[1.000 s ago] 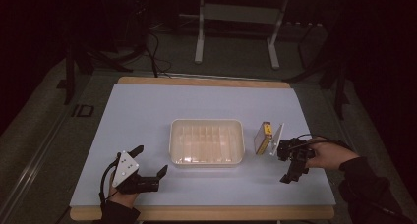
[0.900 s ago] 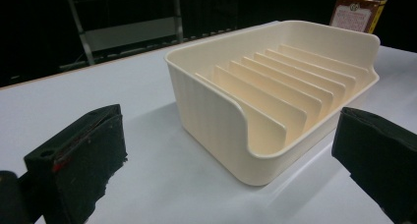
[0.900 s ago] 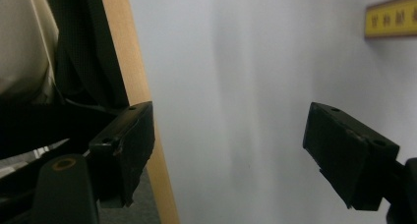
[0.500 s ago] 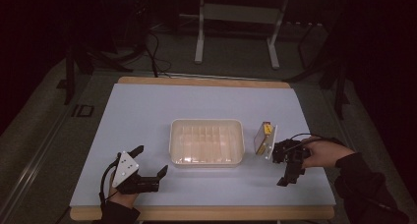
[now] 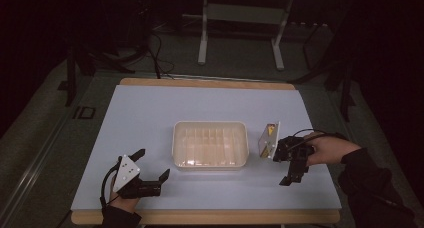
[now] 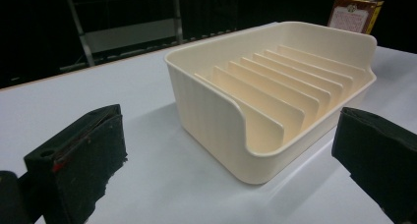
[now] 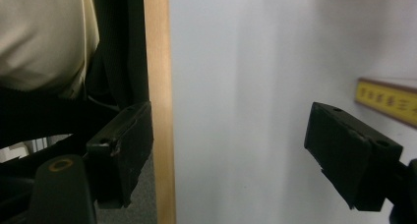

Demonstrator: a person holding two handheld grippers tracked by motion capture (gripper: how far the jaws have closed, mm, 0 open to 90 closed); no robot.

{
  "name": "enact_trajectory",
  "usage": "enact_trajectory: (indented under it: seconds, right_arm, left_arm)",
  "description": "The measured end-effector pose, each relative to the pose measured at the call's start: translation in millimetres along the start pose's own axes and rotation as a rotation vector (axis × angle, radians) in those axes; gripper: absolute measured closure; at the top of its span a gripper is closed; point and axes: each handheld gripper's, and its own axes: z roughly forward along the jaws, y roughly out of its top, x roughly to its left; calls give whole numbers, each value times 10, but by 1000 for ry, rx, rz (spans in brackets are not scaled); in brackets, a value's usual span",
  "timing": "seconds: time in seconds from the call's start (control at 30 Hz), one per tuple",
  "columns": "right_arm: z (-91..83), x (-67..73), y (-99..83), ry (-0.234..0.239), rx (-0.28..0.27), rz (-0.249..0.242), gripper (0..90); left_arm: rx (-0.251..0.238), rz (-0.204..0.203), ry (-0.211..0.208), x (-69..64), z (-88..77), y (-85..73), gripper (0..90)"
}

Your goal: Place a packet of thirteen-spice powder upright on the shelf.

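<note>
Since a moment ago, the right gripper has slid a little to the left, so it sits closer to the small box, and the box now stands up straighter on its edge. Its jaws have just been opening a bit, and nothing is between them. They are spread apart and point toward the near edge of the table, with the hand holding it from the right. From the right gripper view, the two black jaws stand wide, with bare table between them, the wooden table edge on one side and a bit of the box's yellow strip on the other. That box stands just to the right of the cream tray, close to it, but I cannot tell if they touch. The tray sits in the middle of the table and has thin ribs inside. Over on the near left, the left gripper has stayed put. Its jaws are spread wide too, with nothing in them, and they point at the tray's near left corner.
</note>
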Motion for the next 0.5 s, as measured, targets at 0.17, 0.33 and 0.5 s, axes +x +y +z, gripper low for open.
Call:
enact_trajectory:
  seconds: [0.17, 0.33, 0.5]
  right_arm:
    - [-131, -18, 50, -20, 4, -12, 184]
    - [-259, -70, 75, -37, 12, -4, 180]
    - [-327, -139, 74, -56, 14, 2, 180]
  left_arm:
    - [1, -1, 8, 1, -18, -7, 0]
    - [-3, -5, 13, 6, -40, -11, 0]
    - [-1, -5, 13, 6, -45, -13, 0]
